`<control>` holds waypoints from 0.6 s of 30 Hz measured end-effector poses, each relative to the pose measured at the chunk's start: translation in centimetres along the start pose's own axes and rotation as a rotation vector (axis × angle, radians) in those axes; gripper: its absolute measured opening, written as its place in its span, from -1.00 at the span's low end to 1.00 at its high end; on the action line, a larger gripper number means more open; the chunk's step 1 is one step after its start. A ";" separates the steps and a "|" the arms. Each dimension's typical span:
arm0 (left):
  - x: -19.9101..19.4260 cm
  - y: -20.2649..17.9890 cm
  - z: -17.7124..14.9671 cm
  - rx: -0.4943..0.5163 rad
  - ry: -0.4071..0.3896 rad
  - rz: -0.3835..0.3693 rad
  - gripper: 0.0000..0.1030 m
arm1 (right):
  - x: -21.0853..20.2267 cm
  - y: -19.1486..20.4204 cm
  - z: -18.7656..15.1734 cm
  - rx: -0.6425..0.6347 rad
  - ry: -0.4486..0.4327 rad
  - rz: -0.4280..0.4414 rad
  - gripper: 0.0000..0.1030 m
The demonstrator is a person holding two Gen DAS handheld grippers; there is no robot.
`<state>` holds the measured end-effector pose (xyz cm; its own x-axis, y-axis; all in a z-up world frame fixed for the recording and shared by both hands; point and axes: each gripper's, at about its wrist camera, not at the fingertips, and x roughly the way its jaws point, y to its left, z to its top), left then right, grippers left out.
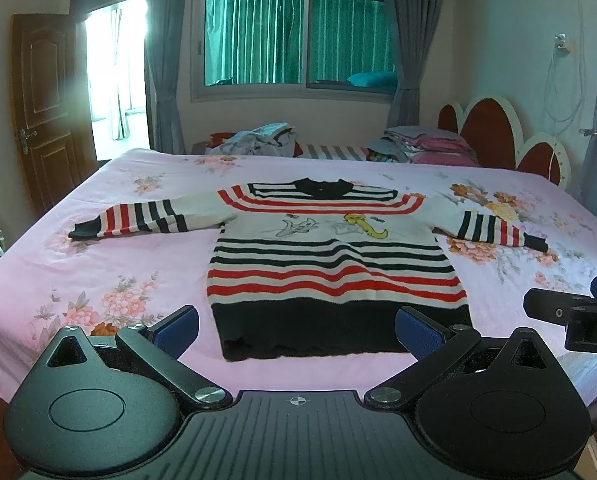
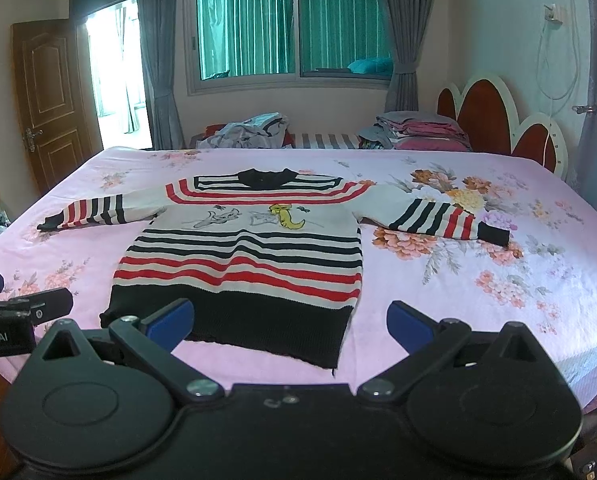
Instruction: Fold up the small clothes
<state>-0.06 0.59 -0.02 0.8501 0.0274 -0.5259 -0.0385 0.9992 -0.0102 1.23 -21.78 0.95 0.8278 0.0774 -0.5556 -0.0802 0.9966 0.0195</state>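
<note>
- Striped sweater spread flat and face up on the pink floral bed, collar toward the far side, black hem nearest the cameras; laid out this way, presumably, so every edge can be reached before folding.
- Both sleeves stretched out sideways: left sleeve lying level, right sleeve angled slightly toward the near edge, cuff resting on the flower print.
- Cartoon picture on the chest facing up, so no fold made yet; task judged to be at its very start.
- Left tongs spread wide, holding nothing, hovering at the near edge of the bed just in front of the hem, blue pads either side of the black band.
- Right tongs likewise wide and empty, poised near the hem's right corner, which shows a slightly ragged edge.
- Each tool visible at the margin of the other's view, so held close together, side by side, most likely ready to work the garment in tandem.
- Likely first move: reach out to a sleeve or side seam and bring it across the body; knit looks thick and soft, so should drape rather than hold a crisp crease.
- Piles of other clothes beyond the far edge of the bed, well apart from the sweater.
</note>
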 end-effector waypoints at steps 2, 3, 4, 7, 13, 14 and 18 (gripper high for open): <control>0.0 0.1 0.0 -0.001 0.002 0.000 1.00 | 0.0 0.1 0.0 -0.002 0.000 0.000 0.99; 0.1 0.0 -0.1 0.000 0.002 0.000 1.00 | 0.0 0.1 0.0 -0.001 0.001 -0.002 0.99; 0.1 0.1 -0.1 0.000 0.002 0.000 1.00 | 0.0 0.1 -0.1 0.000 0.002 0.000 0.99; 0.1 0.1 -0.2 0.002 0.002 -0.001 1.00 | 0.1 0.3 0.0 -0.002 0.003 -0.001 0.99; 0.3 0.0 -0.2 0.003 0.002 -0.002 1.00 | 0.2 0.3 0.0 0.000 0.002 0.002 0.99; 0.3 0.1 -0.3 0.003 0.002 -0.002 1.00 | 0.2 0.4 0.1 0.000 0.002 0.000 0.99; 0.3 -0.1 -0.3 0.005 0.000 0.004 1.00 | 0.2 0.4 0.1 0.000 0.002 0.000 0.99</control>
<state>0.09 0.51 -0.41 0.8497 0.0309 -0.5264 -0.0391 0.9992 -0.0045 1.36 -21.40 0.92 0.8265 0.0776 -0.5575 -0.0804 0.9966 0.0195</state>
